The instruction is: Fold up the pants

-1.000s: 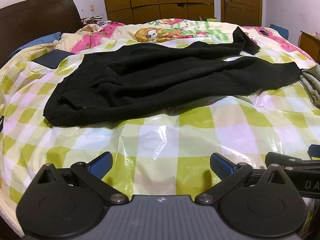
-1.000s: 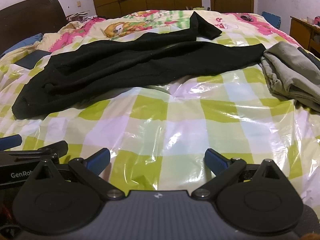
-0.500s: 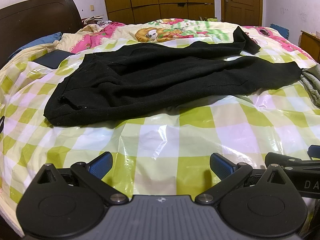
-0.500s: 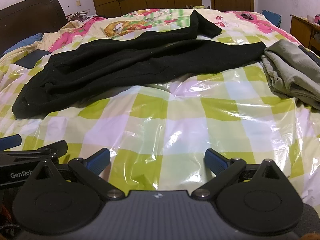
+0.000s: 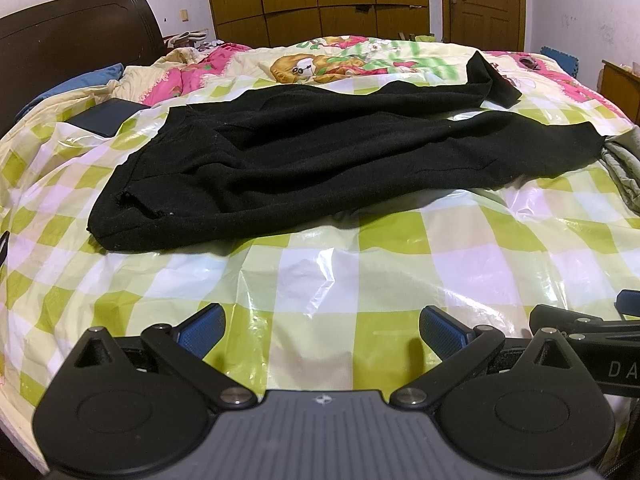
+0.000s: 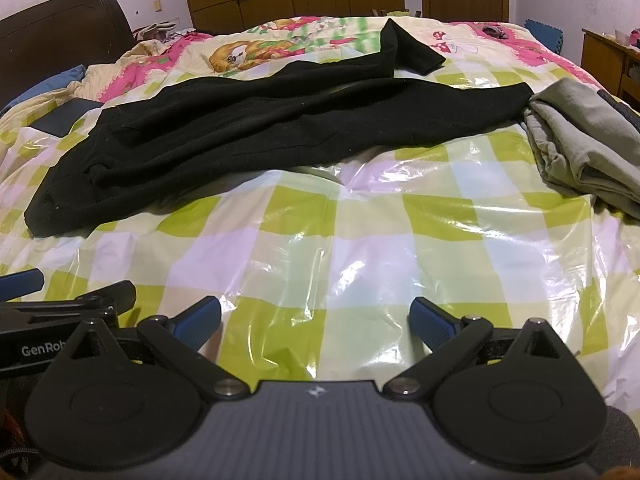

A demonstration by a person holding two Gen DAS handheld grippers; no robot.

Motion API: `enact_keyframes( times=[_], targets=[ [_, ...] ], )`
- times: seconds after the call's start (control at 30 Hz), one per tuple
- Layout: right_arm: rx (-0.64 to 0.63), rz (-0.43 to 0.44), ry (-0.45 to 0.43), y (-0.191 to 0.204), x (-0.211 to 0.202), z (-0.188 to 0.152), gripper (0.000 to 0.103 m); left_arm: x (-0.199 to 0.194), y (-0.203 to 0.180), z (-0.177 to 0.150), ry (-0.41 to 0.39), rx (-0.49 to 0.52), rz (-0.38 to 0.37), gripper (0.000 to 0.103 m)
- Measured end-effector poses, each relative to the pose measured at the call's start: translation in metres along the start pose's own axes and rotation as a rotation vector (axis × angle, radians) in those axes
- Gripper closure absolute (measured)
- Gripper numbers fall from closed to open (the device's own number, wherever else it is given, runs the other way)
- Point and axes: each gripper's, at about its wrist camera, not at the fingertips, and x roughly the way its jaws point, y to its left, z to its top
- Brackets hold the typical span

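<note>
Reaching in comes first: both the left gripper (image 5: 322, 330) and right gripper (image 6: 315, 320) gape empty, well short of the black pants (image 5: 320, 168); I'd probably pinch the waistband (image 5: 132, 200) corners.

The pants (image 5: 320, 160) lay across the middle of the frame on the plastic sheet (image 5: 360, 264) covering the bed, waist toward the left, legs running right. A folded garment (image 6: 580, 144) sat at the right edge, just beside the nearer leg's end. A flat pad (image 5: 104, 120) lay upper left, with the headboard (image 5: 72, 44) behind it and the wardrobe (image 5: 320, 0) along the top.
</note>
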Motion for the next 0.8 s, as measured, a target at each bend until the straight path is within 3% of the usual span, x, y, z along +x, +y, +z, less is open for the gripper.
enact_keyframes(
  times=[0.8],
  targets=[
    [-0.002, 0.001, 0.002, 0.0004, 0.0005, -0.0002, 0.003, 0.0003, 0.0013, -0.0014, 0.003, 0.000, 0.001, 0.000]
  ],
)
